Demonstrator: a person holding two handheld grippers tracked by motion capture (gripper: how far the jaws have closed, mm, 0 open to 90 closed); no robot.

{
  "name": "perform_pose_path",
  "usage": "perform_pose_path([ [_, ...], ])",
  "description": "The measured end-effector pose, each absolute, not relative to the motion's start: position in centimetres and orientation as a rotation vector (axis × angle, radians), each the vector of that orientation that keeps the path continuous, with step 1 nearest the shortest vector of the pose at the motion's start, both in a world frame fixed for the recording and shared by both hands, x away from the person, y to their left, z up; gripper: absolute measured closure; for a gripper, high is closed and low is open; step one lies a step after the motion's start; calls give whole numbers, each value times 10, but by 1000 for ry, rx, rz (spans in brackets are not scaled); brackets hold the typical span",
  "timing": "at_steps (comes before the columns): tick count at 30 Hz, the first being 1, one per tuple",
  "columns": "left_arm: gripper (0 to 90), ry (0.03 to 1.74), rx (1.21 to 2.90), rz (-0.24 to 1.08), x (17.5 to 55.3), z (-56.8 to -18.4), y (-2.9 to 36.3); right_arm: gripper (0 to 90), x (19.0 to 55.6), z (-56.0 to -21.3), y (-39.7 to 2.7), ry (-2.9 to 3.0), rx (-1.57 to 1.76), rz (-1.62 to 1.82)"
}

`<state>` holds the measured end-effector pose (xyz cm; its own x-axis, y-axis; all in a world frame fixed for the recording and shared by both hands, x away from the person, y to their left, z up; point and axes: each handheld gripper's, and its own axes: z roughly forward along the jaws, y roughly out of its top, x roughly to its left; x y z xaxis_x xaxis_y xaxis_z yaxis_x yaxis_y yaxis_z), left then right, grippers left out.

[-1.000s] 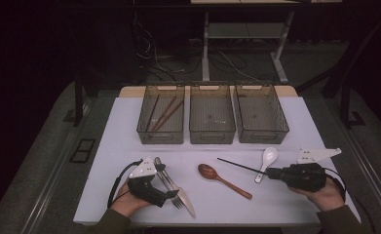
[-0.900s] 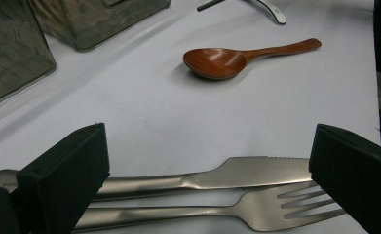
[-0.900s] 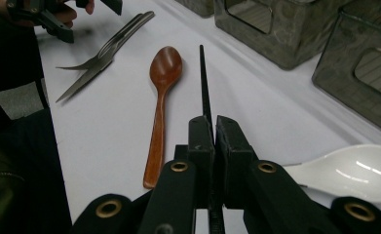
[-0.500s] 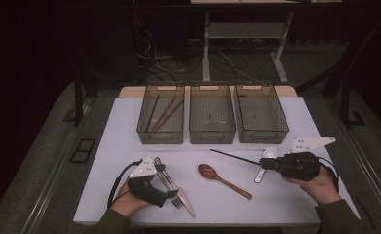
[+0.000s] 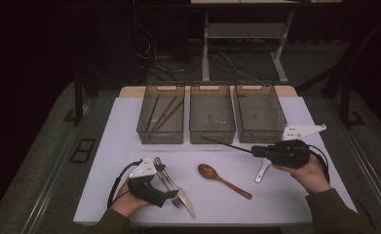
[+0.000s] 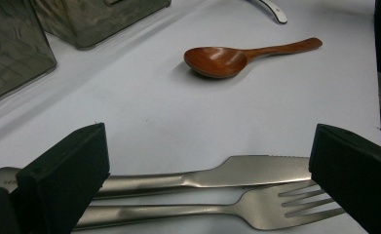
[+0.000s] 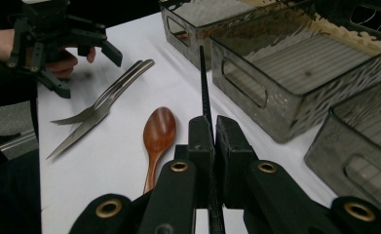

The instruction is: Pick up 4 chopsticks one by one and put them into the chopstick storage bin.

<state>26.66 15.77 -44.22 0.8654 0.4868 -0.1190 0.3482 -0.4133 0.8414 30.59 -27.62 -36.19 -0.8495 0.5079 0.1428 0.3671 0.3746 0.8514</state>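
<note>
My right gripper (image 5: 254, 151) (image 7: 213, 134) is shut on a thin black chopstick (image 5: 227, 145) (image 7: 203, 83), held above the table with its tip pointing at the front of the middle bin (image 5: 211, 134). The left gripper (image 5: 171, 194) (image 6: 210, 161) rests at the near left, its jaws open on either side of a metal knife (image 6: 246, 170) and fork (image 6: 276, 207) that lie flat side by side. Between the two hands a wooden spoon (image 5: 217, 176) (image 6: 217, 61) (image 7: 159, 129) lies on the white table.
Three smoky plastic bins stand in a row at the back. The left bin (image 5: 146, 127) holds brown chopsticks (image 5: 166, 113); the right bin (image 5: 280, 119) looks bare. A white spoon (image 5: 262, 171) lies under my right hand. The table's front edge (image 5: 202, 222) is close to both forearms.
My right gripper has risen and moved left and toward the bins, carrying the black chopstick. The left gripper has stayed where it was.
</note>
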Motion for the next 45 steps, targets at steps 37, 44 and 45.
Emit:
perform_pose_path([
  [37,5,594,2049,177,266,-442,155,852,397,-328,-153,2446,826,1358],
  [44,5,582,2059,177,266,-442,155,852,419,-335,-125,2439,877,1323],
  [45,5,578,2060,181,266,-442,155,852,423,-336,-122,2436,884,1322],
])
